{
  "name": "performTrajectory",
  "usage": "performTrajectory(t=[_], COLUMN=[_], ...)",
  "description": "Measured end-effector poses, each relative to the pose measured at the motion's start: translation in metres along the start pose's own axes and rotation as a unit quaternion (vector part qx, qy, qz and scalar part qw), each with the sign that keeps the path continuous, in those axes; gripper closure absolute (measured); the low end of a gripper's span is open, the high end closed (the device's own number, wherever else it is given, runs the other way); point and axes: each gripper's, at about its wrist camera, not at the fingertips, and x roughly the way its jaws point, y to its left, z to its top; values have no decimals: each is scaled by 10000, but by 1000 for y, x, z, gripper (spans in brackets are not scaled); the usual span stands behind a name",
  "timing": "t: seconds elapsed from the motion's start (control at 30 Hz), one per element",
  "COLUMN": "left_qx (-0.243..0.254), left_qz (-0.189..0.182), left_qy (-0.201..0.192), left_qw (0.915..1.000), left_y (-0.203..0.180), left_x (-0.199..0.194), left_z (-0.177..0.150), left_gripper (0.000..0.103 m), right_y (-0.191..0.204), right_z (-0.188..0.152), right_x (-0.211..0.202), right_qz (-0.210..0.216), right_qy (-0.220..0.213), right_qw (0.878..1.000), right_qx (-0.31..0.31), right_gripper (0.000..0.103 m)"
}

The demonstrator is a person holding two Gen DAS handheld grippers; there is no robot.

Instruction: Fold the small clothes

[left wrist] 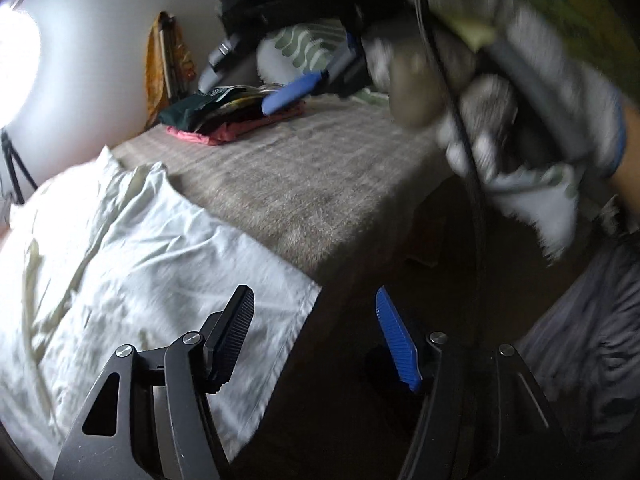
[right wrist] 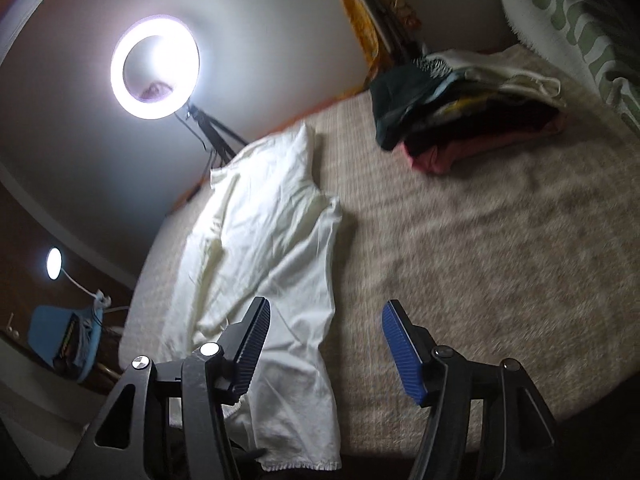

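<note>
I held both the left gripper [left wrist: 314, 334] and right gripper [right wrist: 324, 346] spread, empty, the crumpled white cotton garment [right wrist: 268, 248] at eleven o'clock on the grey towel-covered bed [right wrist: 460, 260].

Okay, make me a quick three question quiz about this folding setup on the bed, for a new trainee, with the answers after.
1. True or false: the left gripper is clamped on the white garment.
2. Which item lies at the bottom of the folded pile: A) pink, B) dark green, C) white?
3. Fill in: the white garment lies spread on the beige ____.

Key: 1 false, both it and the right gripper are open and hold nothing; 2 A; 3 blanket.
</note>
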Motion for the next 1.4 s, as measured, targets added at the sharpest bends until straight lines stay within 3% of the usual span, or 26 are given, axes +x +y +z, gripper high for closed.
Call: performTrajectory(t=[0.23, 0.27, 0.3, 0.33, 0.4, 0.47, 0.53, 0.73, 0.9, 1.2, 1.4], left_qx=[929, 1004, 978, 915, 653, 530, 442, -500, -816, -1520, -1576], left_qz=[959, 1065, 1055, 986, 581, 307, 236, -159, -118, -88, -53], left_qy=[167, 130, 91, 91, 45, -31, -138, -313, -530, -939, -976], left_qw=[9909, 9892, 9896, 9909, 9962, 9981, 9987, 9981, 9952, 9839, 9827], left_y=[-21, -20, -17, -13, 1, 6, 10, 42, 56, 79, 84], left_x=[33, 35, 35, 36, 32, 26, 18, -10, -35, -61, -62], left_z=[-7, -7, -6, -5, -1, 0, 3, 6, 6, 6, 7], left_gripper=[40, 44, 51, 67, 75, 97, 98, 98, 98, 99, 99], right_y=[-19, -21, -22, -24, -25, -24, -22, -20, -16, -15, 2], right_z=[8, 8, 8, 8, 9, 11, 13, 20, 39, 93, 103], right_x=[-8, -9, -10, -10, -10, -10, -9, 7, 35, 121, 183], right_qz=[143, 159, 172, 184, 184, 207, 203, 189, 110, 132, 165], right_qy=[-87, -87, -88, -91, -103, -116, -119, -11, 150, 489, 921], right_qw=[9994, 9993, 9992, 9991, 9990, 9989, 9991, 9990, 9990, 9974, 9950], right_qx=[287, 336, 361, 382, 399, 394, 365, 395, 407, 511, 336], right_gripper=[41, 41, 41, 41, 41, 41, 41, 41, 41, 41, 44])
